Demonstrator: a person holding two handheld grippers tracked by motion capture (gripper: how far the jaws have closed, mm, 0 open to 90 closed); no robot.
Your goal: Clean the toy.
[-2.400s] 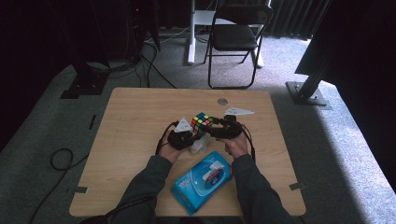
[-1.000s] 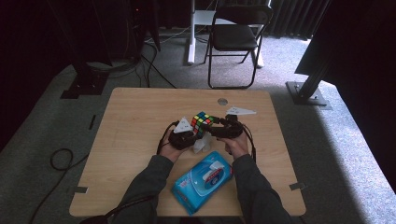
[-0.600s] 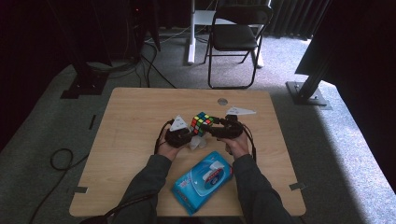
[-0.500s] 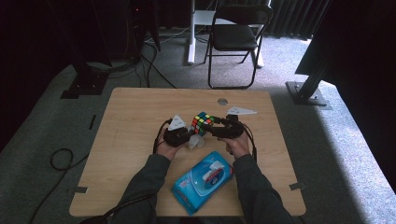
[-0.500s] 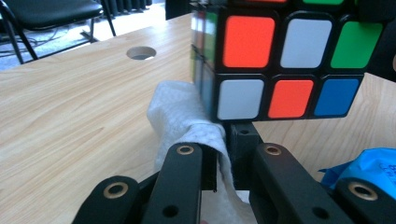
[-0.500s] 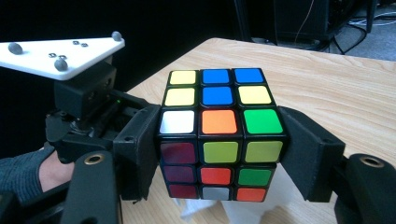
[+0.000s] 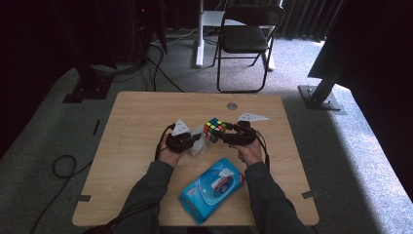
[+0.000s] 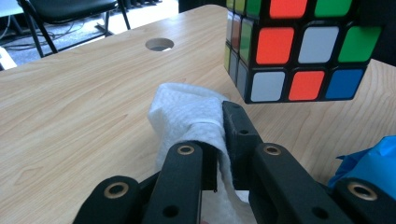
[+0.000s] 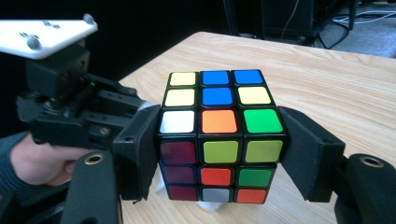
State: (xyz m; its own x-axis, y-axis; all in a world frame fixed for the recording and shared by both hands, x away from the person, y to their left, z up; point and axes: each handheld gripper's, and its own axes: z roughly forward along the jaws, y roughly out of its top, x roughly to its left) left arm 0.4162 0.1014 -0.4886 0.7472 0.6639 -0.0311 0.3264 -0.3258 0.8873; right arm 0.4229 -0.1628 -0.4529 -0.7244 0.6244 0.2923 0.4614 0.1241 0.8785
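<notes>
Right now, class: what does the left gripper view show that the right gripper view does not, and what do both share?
Left gripper view alone: the left tool shut on a white wipe, a round hole in the table, and a corner of the blue packet. Right gripper view alone: the right tool clamping the puzzle cube from both sides, with the cube's yellow and blue top face. Both share: the cube and the wooden table.

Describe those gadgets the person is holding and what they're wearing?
Each handheld black gripper, left and right, has two flat black jaws with brass-ringed pivot holes, a pale three-cornered plate on top and a trailing black cable. The person wears dark grey long sleeves.
</notes>
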